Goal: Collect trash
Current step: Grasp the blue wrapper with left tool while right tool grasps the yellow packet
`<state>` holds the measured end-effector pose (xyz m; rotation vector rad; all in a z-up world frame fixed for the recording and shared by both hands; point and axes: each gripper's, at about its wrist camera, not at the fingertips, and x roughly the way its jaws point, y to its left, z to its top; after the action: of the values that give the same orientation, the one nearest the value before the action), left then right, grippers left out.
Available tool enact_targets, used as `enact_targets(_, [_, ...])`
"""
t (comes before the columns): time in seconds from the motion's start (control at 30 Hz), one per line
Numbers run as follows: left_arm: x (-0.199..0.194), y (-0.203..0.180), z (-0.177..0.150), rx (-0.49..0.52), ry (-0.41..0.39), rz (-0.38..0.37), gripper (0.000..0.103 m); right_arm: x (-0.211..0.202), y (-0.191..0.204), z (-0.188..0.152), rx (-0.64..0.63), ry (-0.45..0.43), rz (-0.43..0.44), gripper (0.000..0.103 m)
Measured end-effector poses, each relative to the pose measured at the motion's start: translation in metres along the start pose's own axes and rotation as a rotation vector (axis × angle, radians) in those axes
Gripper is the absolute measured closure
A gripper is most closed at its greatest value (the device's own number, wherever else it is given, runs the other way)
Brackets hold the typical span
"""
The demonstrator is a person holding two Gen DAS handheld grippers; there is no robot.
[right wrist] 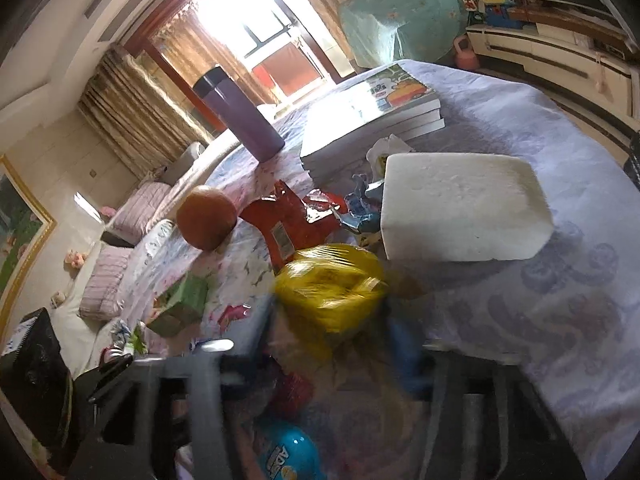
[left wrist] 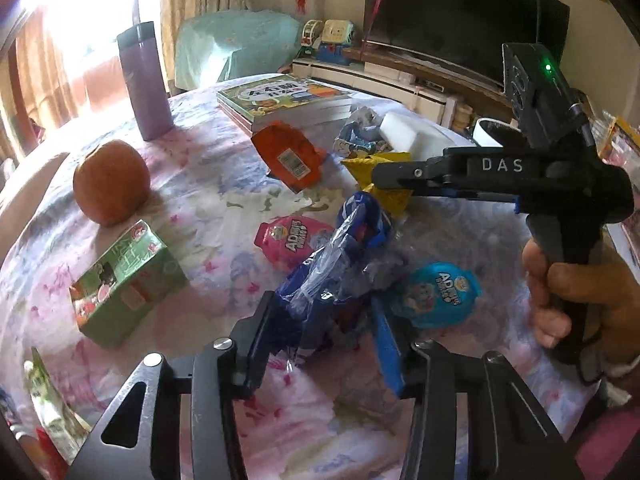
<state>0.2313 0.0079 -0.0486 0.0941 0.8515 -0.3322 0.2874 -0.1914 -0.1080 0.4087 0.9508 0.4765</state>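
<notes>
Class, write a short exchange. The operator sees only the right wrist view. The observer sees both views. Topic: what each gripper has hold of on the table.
Operator: My fingers are a blur. Is my right gripper closed on the yellow wrapper?
Observer: Yes. Side-on in the left wrist view, the right gripper has its jaws shut on the edge of the yellow wrapper.
Operator: I can't see the left gripper. What is it doing?
Observer: The left gripper pinches a crumpled blue wrapper between its fingers.
</notes>
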Motion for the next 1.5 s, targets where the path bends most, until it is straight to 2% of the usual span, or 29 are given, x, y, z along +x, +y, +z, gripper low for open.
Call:
enact_targets(0.07, [-0.004,-0.003,-0.001,-0.017,-0.011,-0.009,0.068,-0.007,0.005,-0.003,-0.028,-0.015,-0.007,0.087])
enact_targets(0.1, [-0.007,-0.004,-0.002,-0.024,-0.019,-0.014,0.071,-0.01,0.006,-0.004,-0.039,-0.016,-0.016,0.095])
enact_targets(0.17, [-0.011,-0.008,-0.002,-0.048,-0.032,-0.03,0.076,-0.018,0.005,-0.007,-0.041,-0.022,-0.009,0.1])
enact_targets(0.33, [-0.014,-0.016,-0.005,-0.119,-0.037,-0.072,0.084,-0.044,-0.004,-0.011,-0.028,-0.033,0.007,0.102])
enact_targets(0.37, [-0.014,-0.018,-0.005,-0.132,-0.038,-0.081,0.091,-0.051,-0.005,-0.012,-0.028,-0.038,0.008,0.102])
enact_targets(0.4, [-0.013,-0.021,-0.005,-0.143,-0.037,-0.093,0.092,-0.058,-0.008,-0.013,-0.026,-0.044,0.008,0.102])
enact_targets(0.67, [-0.011,-0.051,0.007,-0.169,-0.077,-0.165,0.093,-0.108,-0.036,-0.022,0.018,-0.097,-0.02,0.103])
enact_targets(0.83, [0.0,-0.07,0.016,-0.174,-0.07,-0.201,0.093,-0.131,-0.057,-0.029,0.061,-0.128,-0.05,0.103])
enact_targets(1.5, [0.036,-0.142,0.062,-0.084,-0.072,-0.272,0.094,-0.198,-0.106,-0.026,0.114,-0.248,-0.142,0.103])
